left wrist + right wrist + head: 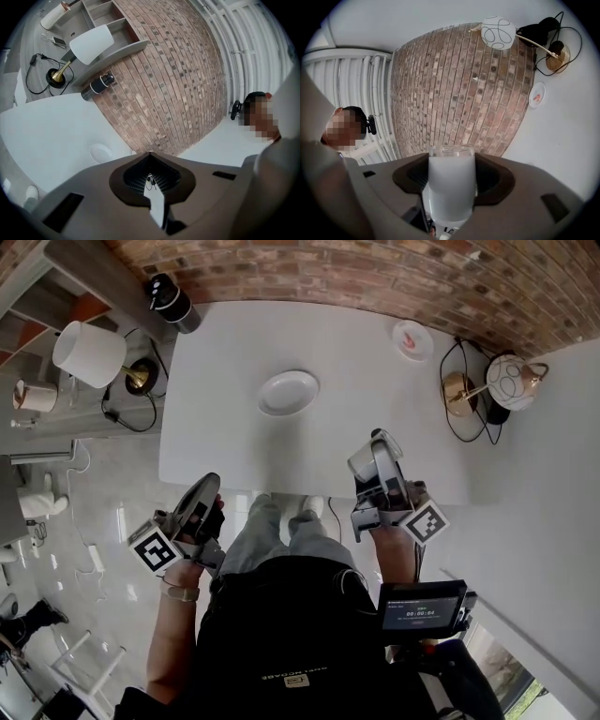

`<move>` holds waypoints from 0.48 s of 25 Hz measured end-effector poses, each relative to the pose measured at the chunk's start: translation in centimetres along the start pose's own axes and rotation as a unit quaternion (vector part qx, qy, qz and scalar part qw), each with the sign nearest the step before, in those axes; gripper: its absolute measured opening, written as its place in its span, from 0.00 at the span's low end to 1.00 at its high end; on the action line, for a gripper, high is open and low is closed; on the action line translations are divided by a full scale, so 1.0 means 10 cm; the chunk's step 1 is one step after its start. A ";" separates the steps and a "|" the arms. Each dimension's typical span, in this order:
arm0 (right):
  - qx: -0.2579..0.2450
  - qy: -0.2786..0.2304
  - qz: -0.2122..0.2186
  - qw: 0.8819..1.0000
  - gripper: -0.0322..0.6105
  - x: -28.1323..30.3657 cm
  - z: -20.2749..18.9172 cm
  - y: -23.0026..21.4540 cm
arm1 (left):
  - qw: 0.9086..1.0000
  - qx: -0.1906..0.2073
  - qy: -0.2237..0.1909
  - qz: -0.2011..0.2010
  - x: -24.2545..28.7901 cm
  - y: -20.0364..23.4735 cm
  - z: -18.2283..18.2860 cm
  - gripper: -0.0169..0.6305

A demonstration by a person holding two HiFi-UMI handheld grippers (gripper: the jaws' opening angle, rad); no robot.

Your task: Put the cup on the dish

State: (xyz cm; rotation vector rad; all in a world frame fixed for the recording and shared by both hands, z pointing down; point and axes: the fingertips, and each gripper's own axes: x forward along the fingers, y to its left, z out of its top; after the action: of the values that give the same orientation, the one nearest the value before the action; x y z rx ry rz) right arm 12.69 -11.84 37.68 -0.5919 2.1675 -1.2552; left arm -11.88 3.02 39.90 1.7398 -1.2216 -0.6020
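Right gripper (377, 454) is clamped on the frosted cup (451, 187), a jaw on each side. Left gripper (150, 177) is pinched together, empty. The dish (288, 392) sits well apart.

Bright even daylight, soft shadows, fisheye bending with dark vignetted corners in gripper views

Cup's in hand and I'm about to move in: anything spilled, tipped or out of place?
Nothing stands out. The right gripper holds the cup squarely between its jaws. The dish lies flat and bare on the table, and no spill shows. The left gripper is shut on nothing.
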 end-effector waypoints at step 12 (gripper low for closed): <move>-0.093 0.033 -0.043 0.994 0.47 0.55 -0.28 -0.19 | 0.999 0.001 0.033 -0.002 0.00 0.30 0.41 0.03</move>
State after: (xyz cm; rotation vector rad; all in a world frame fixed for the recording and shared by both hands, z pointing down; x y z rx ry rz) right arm 6.92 -14.40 39.09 -0.7367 2.3532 -1.1376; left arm -16.50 1.07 40.57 1.7497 -1.1739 -0.5420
